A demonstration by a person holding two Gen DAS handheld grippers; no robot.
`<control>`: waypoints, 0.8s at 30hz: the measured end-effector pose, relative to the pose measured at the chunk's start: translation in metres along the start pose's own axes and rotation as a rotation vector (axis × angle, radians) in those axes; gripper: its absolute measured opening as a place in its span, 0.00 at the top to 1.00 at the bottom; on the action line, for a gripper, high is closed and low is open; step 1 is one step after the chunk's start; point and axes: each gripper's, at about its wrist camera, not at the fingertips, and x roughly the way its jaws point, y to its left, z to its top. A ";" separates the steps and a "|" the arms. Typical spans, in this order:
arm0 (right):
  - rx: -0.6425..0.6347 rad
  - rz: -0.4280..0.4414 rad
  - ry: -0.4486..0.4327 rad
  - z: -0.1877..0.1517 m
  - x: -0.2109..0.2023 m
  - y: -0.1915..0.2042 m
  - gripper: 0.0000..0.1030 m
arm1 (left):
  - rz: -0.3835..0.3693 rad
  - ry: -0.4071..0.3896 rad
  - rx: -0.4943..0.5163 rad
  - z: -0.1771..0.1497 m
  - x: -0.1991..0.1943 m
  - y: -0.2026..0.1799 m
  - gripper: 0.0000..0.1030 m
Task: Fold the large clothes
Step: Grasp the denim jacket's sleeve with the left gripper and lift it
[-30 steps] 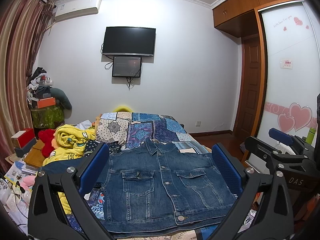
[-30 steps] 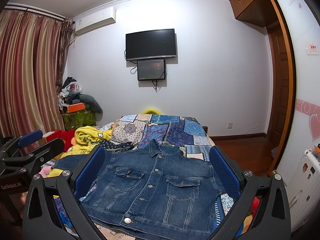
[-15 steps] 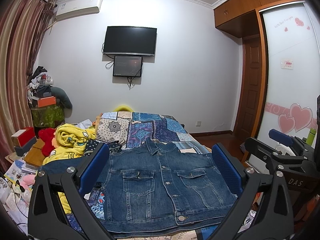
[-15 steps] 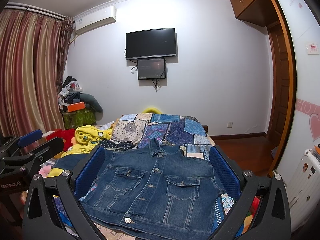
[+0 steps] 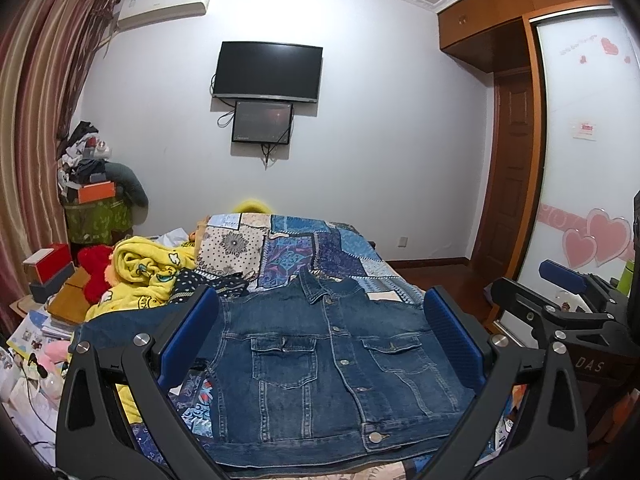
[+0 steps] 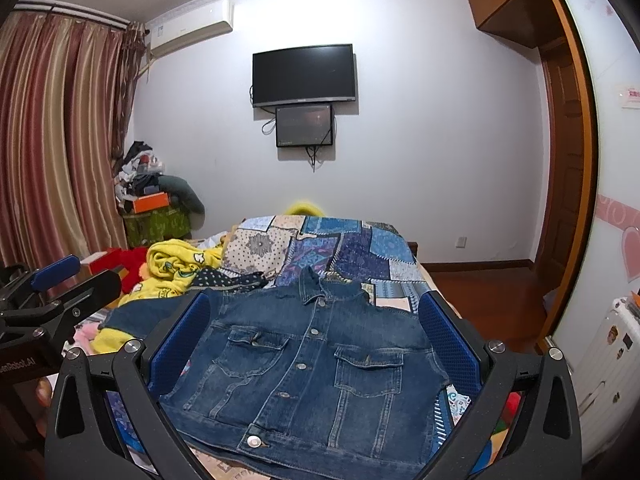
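Holding both grippers level over the near edge of the bed (image 5: 372, 256), pointed across it at the far wall. Leftmost we see striped curtains (image 6: 60, 140), then a yellow blanket (image 5: 148, 272) bunched at the bed's left side. Our left gripper (image 5: 322, 328) has its jaws spread wide, blue pads (image 5: 188, 336) well apart, nothing between them, nothing touched. Denim jacket (image 5: 332, 364) lies flat on the patchwork quilt (image 6: 336, 252), front up, buttoned, collar toward the wall, hem toward us. One sleeve runs out to the left; the right sleeve we can't make out. Right gripper (image 6: 314, 328) is just beside the left one: jaws equally wide, empty, framing the jacket without contact. Wall TV (image 6: 304, 74) sits above centre. Wardrobe door (image 5: 592, 184) with pink hearts closes off the right.
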 end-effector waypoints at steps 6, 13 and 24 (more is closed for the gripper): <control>-0.018 0.007 0.058 0.007 0.027 0.006 0.00 | 0.021 0.038 -0.036 0.000 0.025 0.024 0.00; -0.029 0.005 0.139 0.003 0.068 0.013 0.00 | 0.046 0.112 -0.081 -0.005 0.068 0.063 0.00; -0.011 -0.021 0.403 -0.032 0.166 0.005 0.00 | 0.263 0.317 -0.107 -0.054 0.164 0.159 0.00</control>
